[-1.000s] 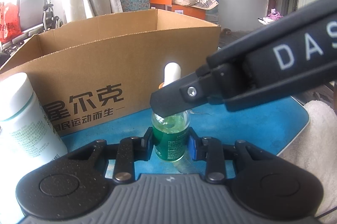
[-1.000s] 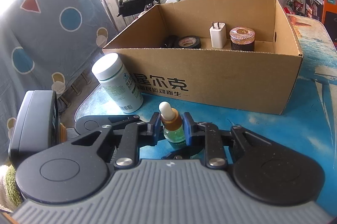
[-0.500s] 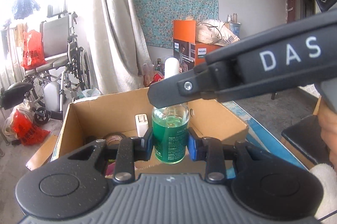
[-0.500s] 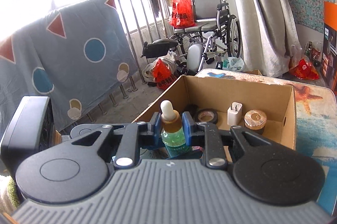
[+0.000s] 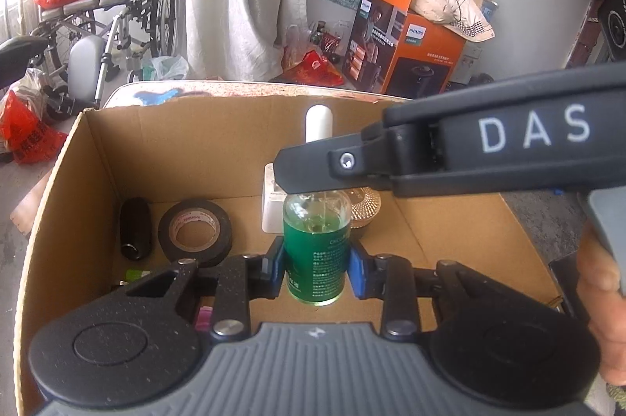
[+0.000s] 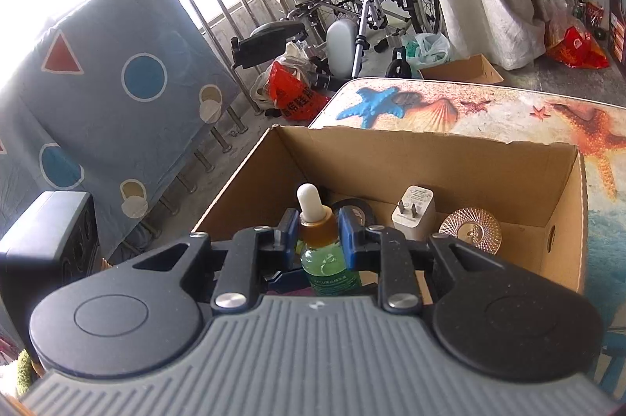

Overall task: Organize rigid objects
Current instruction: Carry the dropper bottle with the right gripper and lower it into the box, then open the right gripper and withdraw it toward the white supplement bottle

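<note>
1. Hanging upright above the open cardboard box (image 5: 98, 157): dropper bottle (image 5: 316, 244) of green liquid, white bulb on top, base clear of the box floor.
2. Clamped low on the glass body by the left gripper (image 5: 316, 269), blue pads pressed against both sides of the label.
3. Clamped also at the amber collar by the right gripper (image 6: 315, 234), fingers nearly closed on the narrow neck; seen from the left wrist view as a black bar crossing over the bottle's shoulder.
4. Lifted within the last second from the blue tabletop in front of the box, up past the near wall, to a position over the box interior; white bottle formerly at the near left now out of view.
5. Judged as transport nearly complete: lowering and release remaining.
6. Already lying inside, beyond the bottle: black tape roll (image 5: 195, 231) to the left, white charger plug (image 6: 414, 208) and a ribbed copper-lidded jar (image 6: 469, 230) to the right, a dark cylinder (image 5: 135, 228) at far left.
</note>
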Tool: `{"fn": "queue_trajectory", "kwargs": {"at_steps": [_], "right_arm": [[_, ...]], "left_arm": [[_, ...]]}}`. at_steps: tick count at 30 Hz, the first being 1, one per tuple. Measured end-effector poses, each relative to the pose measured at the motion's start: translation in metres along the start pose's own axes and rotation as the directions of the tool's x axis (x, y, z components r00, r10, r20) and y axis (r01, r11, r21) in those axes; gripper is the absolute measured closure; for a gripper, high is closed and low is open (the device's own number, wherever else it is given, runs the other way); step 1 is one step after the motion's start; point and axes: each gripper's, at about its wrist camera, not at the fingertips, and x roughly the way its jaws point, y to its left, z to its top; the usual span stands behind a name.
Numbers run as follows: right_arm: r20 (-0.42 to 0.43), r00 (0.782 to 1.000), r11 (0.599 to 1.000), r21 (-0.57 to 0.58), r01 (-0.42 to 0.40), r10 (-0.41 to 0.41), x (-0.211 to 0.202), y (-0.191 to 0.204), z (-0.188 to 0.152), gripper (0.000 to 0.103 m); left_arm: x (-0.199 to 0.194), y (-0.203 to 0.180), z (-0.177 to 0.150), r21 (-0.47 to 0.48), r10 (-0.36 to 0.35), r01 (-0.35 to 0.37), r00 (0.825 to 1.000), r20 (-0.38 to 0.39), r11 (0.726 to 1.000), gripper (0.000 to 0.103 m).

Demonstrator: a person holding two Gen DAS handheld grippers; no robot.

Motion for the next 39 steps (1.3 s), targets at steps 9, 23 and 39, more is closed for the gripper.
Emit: {"fn": "queue_trajectory", "kwargs": {"at_steps": [9,23,39], "right_arm": [[-0.06,0.998,1.0,0.021,0.015,-0.013,0.038,-0.024,-0.012,0.082],[-0.092,0.994,0.998,0.009,0.057,-0.056,0.039,-0.023,-0.031,0.072],[0.24,0.971,0.998,0.07,-0.002,-0.015,-0.128,0.041,-0.085,0.02]], "left_arm": [[0.022,0.022,0.009,-0.056,-0.02,0.017,0.998,-0.051,0.998,0.065],[0.0,0.008,-0.004,-0.043,-0.079,0.08,0.997,0.01,0.996,0.044],[-0.127,-0.036,-0.053,0.112,-0.121,0.105,0.981,0.154,0.988,0.008]]}}
